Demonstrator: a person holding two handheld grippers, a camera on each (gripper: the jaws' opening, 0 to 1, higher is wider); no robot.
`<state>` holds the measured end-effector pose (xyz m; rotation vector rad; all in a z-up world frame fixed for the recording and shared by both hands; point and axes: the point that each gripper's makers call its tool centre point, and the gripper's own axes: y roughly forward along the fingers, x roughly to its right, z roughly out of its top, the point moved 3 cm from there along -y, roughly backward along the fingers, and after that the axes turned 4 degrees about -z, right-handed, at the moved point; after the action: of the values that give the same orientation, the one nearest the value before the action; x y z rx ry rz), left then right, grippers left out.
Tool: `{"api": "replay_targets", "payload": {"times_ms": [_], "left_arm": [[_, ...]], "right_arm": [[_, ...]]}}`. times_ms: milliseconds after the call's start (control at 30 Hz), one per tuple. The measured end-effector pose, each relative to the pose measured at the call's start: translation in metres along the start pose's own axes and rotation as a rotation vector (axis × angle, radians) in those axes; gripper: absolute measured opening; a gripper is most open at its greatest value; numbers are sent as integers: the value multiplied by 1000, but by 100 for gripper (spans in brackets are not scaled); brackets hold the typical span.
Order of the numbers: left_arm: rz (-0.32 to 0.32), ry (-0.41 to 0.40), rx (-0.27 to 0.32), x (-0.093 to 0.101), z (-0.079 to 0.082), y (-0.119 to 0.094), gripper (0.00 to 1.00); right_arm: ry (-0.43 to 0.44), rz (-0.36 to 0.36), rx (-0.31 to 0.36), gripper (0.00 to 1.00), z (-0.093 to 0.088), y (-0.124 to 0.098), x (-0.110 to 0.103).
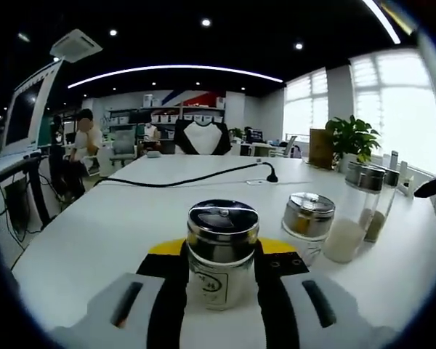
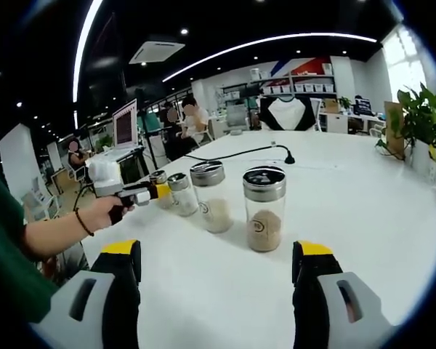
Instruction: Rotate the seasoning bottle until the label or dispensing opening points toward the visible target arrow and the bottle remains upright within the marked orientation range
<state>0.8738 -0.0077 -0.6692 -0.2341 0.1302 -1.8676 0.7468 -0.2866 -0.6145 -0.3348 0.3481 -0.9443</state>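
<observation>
A small glass seasoning bottle (image 1: 222,273) with a shiny metal lid and a paper label stands upright on the white table (image 1: 116,225). My left gripper (image 1: 221,249) is shut on it, black jaws pressed to both sides. The right gripper view shows that same left gripper (image 2: 151,192), held in a person's hand, at the leftmost bottle (image 2: 160,186) of a row. My right gripper (image 2: 218,253) is open and holds nothing. A taller bottle of brown seasoning (image 2: 264,209) stands just beyond its jaws.
More bottles stand in the row: a squat jar (image 1: 308,216) and tall ones (image 1: 362,207); from the right, two (image 2: 211,196) (image 2: 182,193). A black cable (image 1: 203,177) crosses the table behind. A potted plant (image 1: 352,138) stands far right. People sit at desks beyond.
</observation>
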Motion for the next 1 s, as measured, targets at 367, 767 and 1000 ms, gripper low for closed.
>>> {"api": "replay_targets", "payload": {"times_ms": [367, 767, 1000], "left_arm": [[61, -5, 4, 1, -1, 0, 37], [43, 0, -27, 0, -4, -1, 38], [20, 99, -21, -1, 4, -9, 52]], "right_arm": [[5, -3, -5, 87, -1, 1, 2], [11, -8, -16, 86, -3, 1, 5], [15, -9, -20, 86, -5, 1, 6]]}}
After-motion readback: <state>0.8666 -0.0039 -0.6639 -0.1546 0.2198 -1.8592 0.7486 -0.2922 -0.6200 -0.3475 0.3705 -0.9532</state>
